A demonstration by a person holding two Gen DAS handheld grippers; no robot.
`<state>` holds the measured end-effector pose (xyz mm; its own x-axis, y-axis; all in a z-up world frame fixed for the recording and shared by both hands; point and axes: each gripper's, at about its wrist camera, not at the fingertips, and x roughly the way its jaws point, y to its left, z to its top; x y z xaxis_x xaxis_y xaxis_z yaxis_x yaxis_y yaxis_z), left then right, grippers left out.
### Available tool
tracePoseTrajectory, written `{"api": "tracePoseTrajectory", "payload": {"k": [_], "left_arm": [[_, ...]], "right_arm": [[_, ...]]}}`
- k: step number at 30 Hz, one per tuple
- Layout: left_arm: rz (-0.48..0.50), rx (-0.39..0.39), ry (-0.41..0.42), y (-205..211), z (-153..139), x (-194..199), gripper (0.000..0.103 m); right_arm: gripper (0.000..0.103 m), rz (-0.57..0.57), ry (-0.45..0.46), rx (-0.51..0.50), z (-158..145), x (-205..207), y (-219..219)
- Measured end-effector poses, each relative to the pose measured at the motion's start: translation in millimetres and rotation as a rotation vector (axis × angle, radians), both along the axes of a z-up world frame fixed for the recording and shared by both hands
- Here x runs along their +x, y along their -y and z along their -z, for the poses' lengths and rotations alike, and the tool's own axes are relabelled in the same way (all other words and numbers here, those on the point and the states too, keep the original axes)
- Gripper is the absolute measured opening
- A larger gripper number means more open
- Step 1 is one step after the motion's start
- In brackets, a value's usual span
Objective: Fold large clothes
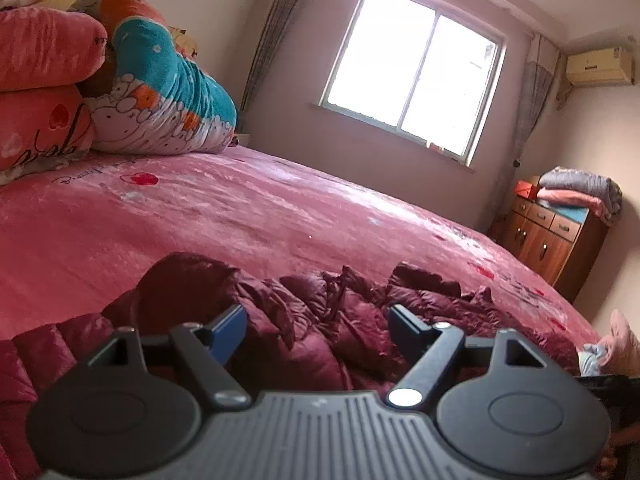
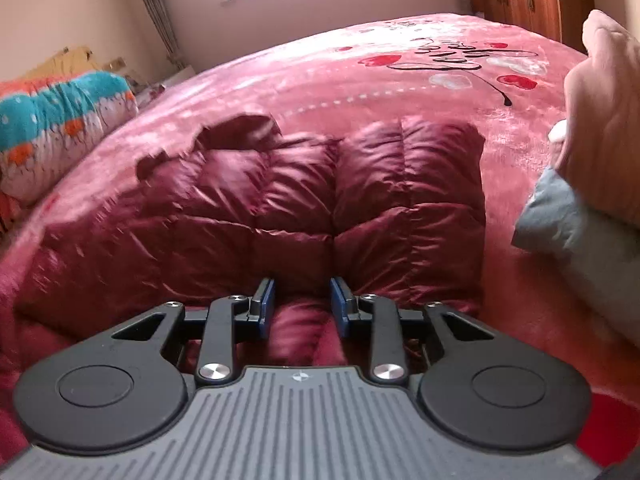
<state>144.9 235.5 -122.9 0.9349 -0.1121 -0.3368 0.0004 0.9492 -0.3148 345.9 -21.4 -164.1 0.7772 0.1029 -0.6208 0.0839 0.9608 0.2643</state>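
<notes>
Two hand-held grippers are over one maroon puffer jacket (image 2: 304,216), which lies spread on the pink bed (image 2: 360,64) right in front of me. I judge I'm at the start of a fold: picking my grip on the near edge before carrying it across.

My right hand-held gripper (image 2: 303,304) tips down at the jacket's near hem, jaws drawn narrow, with a ridge of quilted fabric showing between the blue pads (image 2: 266,300). The view is smeared, so I can't say for sure that the pads are pinching the cloth and not just straddling it.

My left hand-held gripper (image 1: 316,328) hangs low and only slightly tilted down, jaws wide, nothing between them, with the jacket's crumpled part (image 1: 320,304) just beyond the tips.

Next call: confirm the right pinch has real fabric, not only the slippery shell, then bring the left down onto a matching spot on the same edge. The filling is puffy and the shell glossy, so a shallow bite will likely slide off. A pale sleeve (image 2: 600,128) sits at the right; folded quilts (image 1: 160,92) stay well clear at the far side.
</notes>
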Motion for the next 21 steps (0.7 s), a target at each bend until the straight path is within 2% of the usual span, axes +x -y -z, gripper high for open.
{"api": "tracePoseTrajectory", "payload": {"k": [6,9,10,13,15,17,19,21], "left_arm": [[0.0,0.024,-0.014,5,3,0,0.078],[-0.006,0.035,-0.017,6,3,-6,0.078],[-0.007,0.049,-0.014,7,2,-9,0.078],[-0.023,0.084,-0.005,9,0,-21,0.078],[-0.054,0.109,-0.007,9,-1,-27,0.078],[-0.096,0.127,-0.016,8,-2,-34,0.078],[-0.171,0.13,-0.035,4,-3,-44,0.078],[-0.267,0.145,-0.062,1,-3,-54,0.078]], "right_arm": [[0.034,0.003,0.016,-0.078,11,5,-16],[0.038,0.014,0.021,-0.082,4,-15,-6],[0.043,0.027,0.035,-0.055,-1,-22,-4],[0.07,0.044,0.095,-0.015,-18,-53,-3],[0.075,0.04,0.119,-0.003,-27,-76,-4],[0.089,0.032,0.127,0.001,-36,-99,-7],[0.098,0.027,0.148,-0.024,-43,-124,-12],[0.099,0.008,0.163,-0.038,-48,-143,-15]]}}
